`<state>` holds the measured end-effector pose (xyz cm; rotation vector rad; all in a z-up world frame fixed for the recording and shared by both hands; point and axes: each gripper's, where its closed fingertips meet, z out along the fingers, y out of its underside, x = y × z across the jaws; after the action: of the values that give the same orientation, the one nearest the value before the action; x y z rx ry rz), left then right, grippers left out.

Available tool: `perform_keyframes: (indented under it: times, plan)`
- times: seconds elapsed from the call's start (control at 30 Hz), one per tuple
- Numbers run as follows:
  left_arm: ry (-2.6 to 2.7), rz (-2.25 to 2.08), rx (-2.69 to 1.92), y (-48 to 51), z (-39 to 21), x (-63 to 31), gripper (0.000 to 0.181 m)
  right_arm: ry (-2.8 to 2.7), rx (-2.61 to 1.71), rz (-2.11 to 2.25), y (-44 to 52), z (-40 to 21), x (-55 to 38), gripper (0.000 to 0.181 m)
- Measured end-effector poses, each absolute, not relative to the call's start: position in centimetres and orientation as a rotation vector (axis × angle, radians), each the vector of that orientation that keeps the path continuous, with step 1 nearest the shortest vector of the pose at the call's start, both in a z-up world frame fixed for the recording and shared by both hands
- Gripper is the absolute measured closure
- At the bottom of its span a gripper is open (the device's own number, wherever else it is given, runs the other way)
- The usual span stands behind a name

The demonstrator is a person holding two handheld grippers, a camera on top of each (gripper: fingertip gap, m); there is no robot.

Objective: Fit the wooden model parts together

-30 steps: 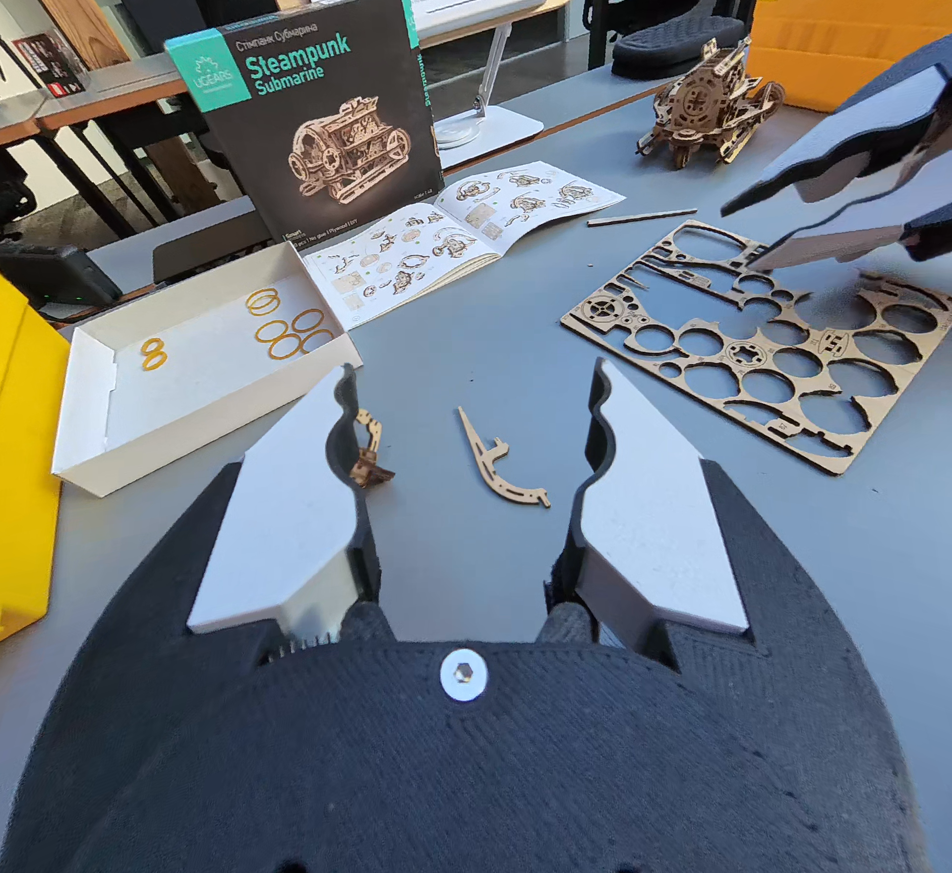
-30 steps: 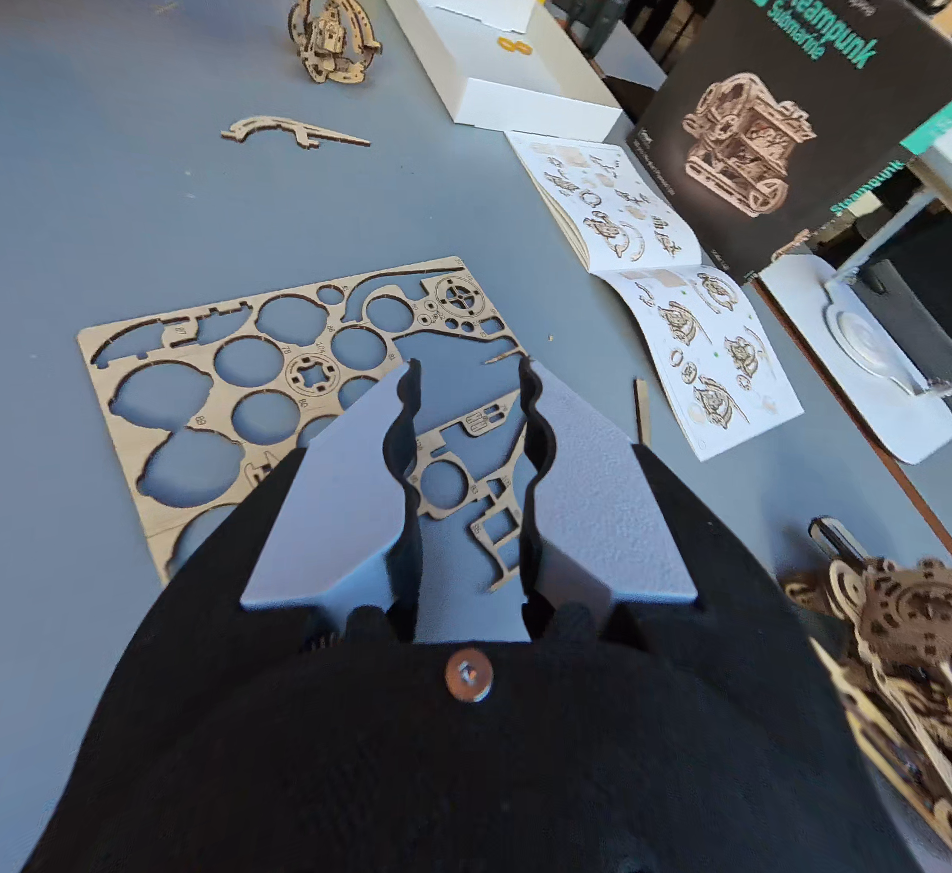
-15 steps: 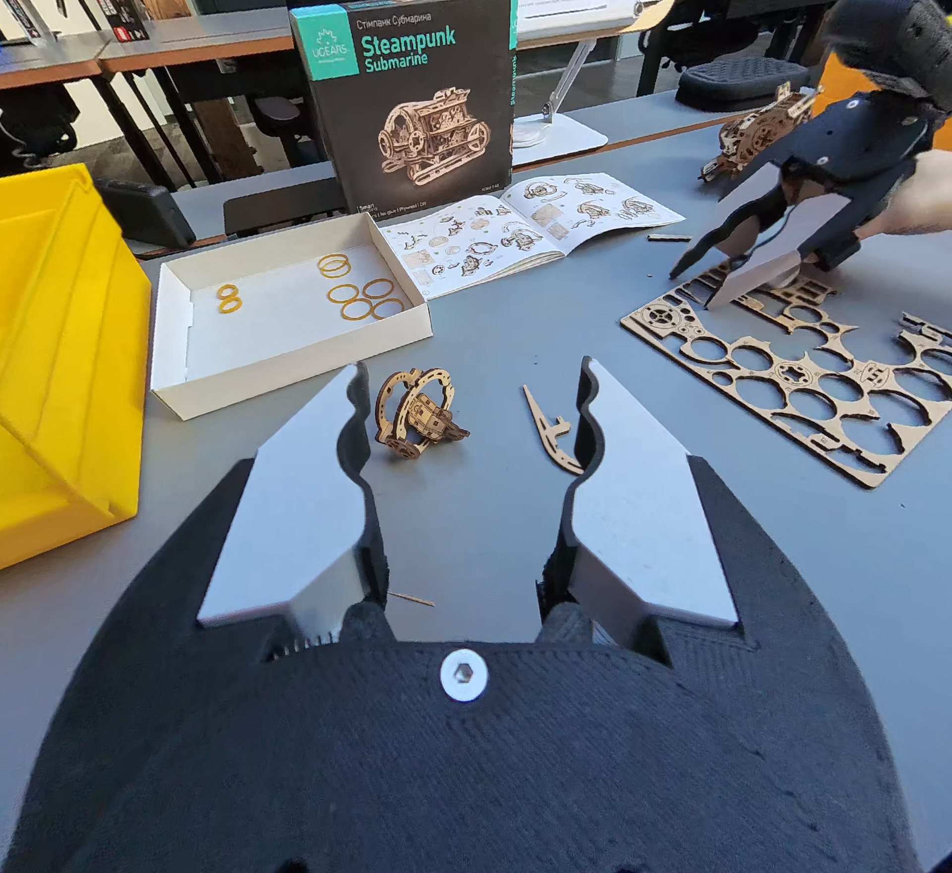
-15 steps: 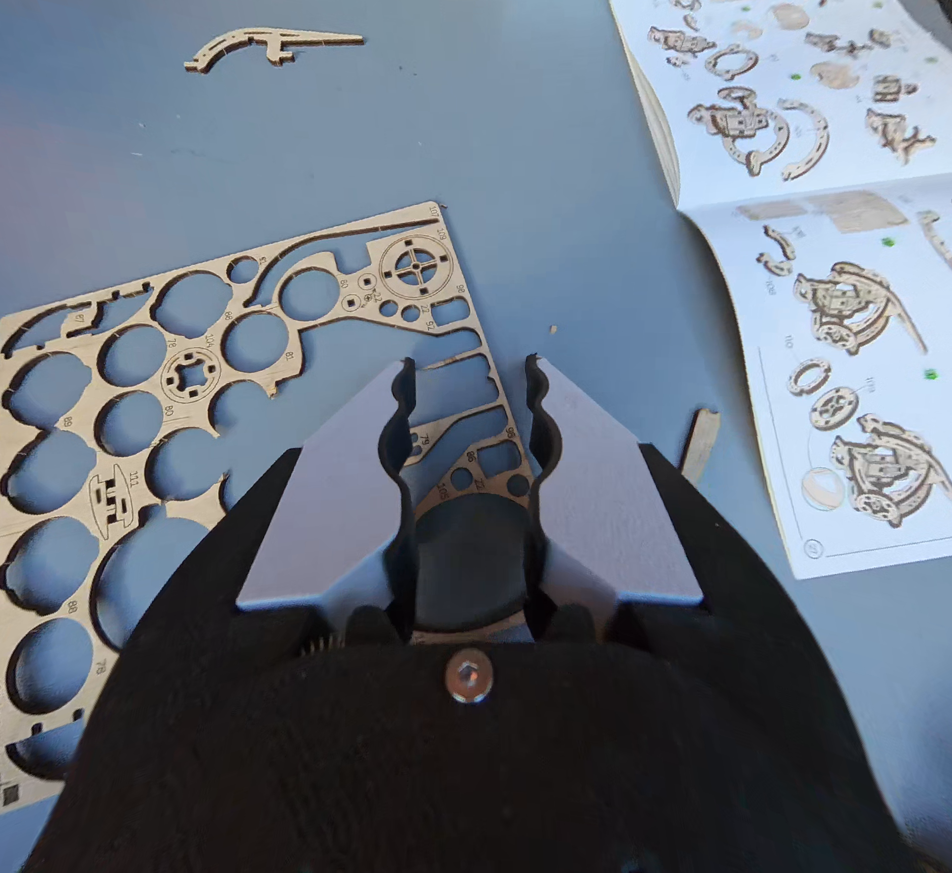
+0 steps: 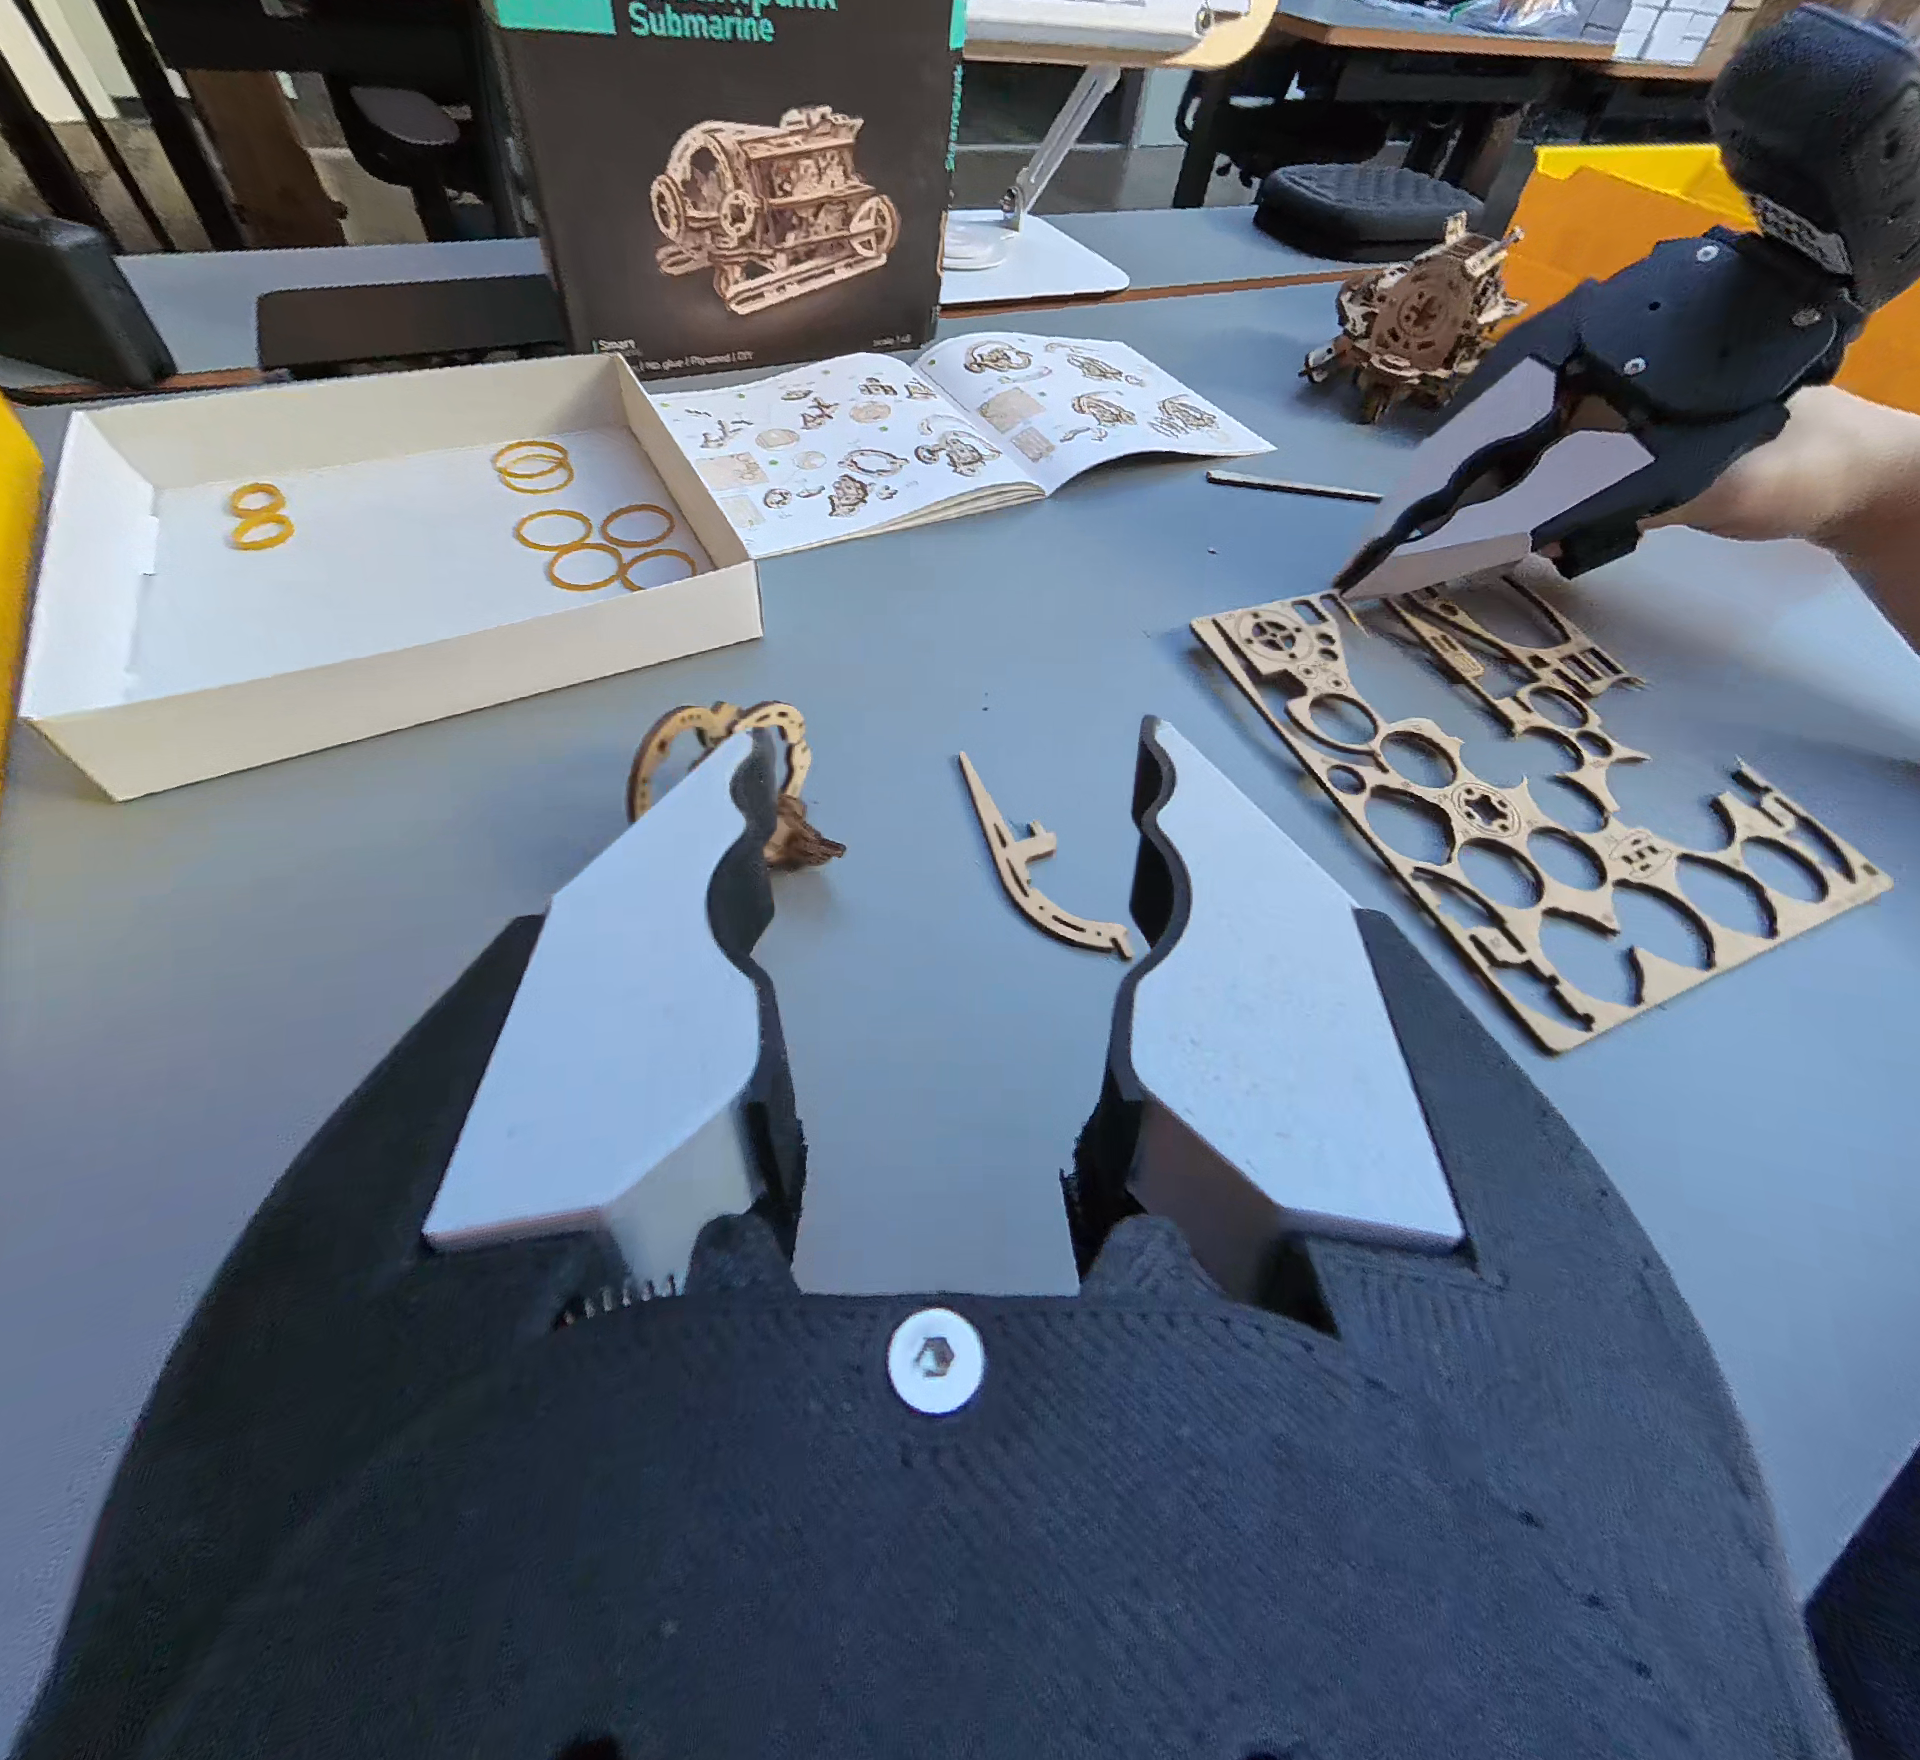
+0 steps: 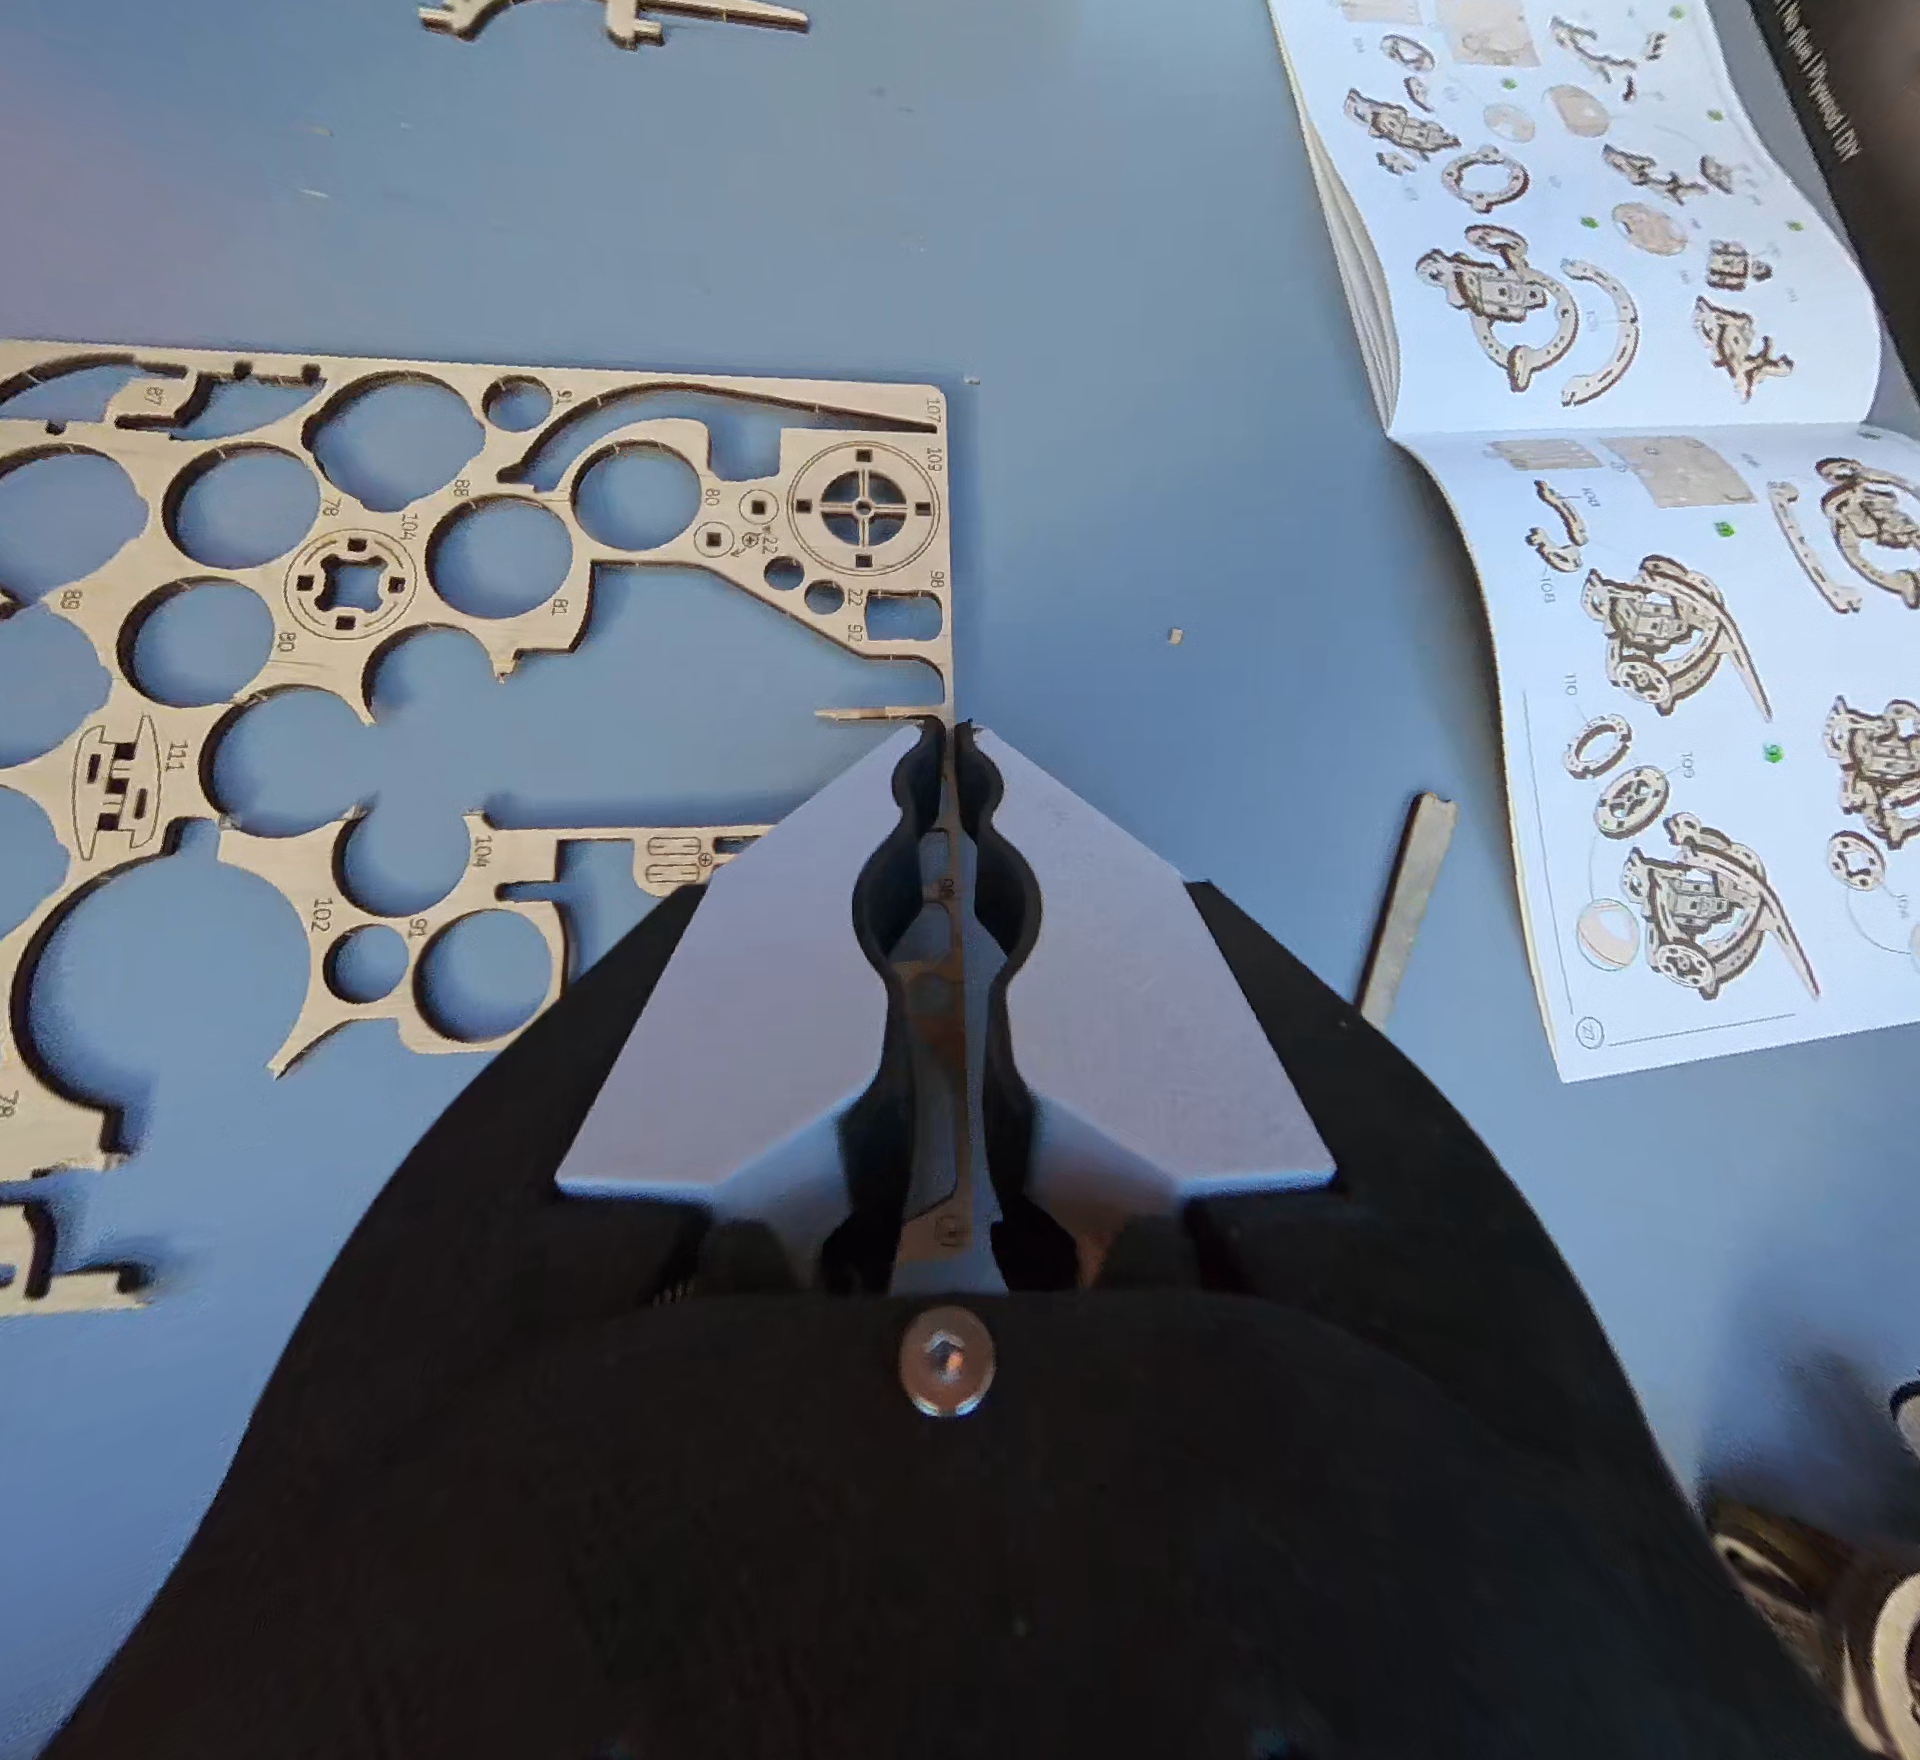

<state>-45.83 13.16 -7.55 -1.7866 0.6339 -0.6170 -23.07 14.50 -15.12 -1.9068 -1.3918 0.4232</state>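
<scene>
Right gripper [image 6: 948,731] jaws clenched on a thin wooden strip [image 6: 940,1004] at the near edge of the cut-out sheet [image 6: 436,567], tips down at the bench [image 6: 1091,308]. Left gripper [image 5: 940,754] jaws spread wide, holding nothing, above the bench. Curved wooden part [image 5: 1023,863] lies flat between its fingers, just inside the right one. Small ring assembly [image 5: 727,765] sits partly behind the left finger. White tray [image 5: 416,692] with rubber bands [image 5: 582,536] far left; open booklet [image 5: 935,443] behind.

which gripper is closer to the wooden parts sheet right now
Right. The right gripper is down on the wooden parts sheet at its edge, jaws nearly shut; the left gripper hovers open beside it, apart.
</scene>
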Motion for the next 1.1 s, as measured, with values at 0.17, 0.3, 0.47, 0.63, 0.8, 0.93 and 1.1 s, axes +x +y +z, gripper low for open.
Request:
perform_keyframes:
  times: [0.17,0.3,0.47,0.63,0.8,0.93,1.1]
  plan:
    - [0.723,-0.667,-1.790,12.4,-8.2,-43.1,0.117,-1.390,-1.876,0.327,13.7,-15.2,-22.9,0.181]
    - [0.772,-0.768,-1.759,11.4,-7.8,-40.3,0.120,-1.324,-1.755,0.288,13.7,-12.8,-23.4,0.181]
    - [0.849,-0.956,-1.781,10.1,-8.2,-36.7,0.127,-1.224,-1.610,0.258,12.8,-9.5,-23.4,0.181]
    - [0.835,-1.224,-1.710,9.9,-7.4,-33.6,0.129,-1.180,-1.523,0.187,12.0,-7.9,-22.8,0.181]
    - [0.900,-1.321,-1.750,9.5,-8.7,-31.5,0.129,-1.148,-1.463,0.149,12.0,-6.6,-22.7,0.181]
    - [1.000,-1.409,-1.785,8.6,-9.4,-30.4,0.139,-1.151,-1.415,0.079,12.0,-6.1,-22.7,0.180]
    - [1.022,-1.570,-1.768,7.8,-9.0,-30.2,0.163,-1.136,-1.395,0.088,11.9,-5.7,-23.0,0.181]
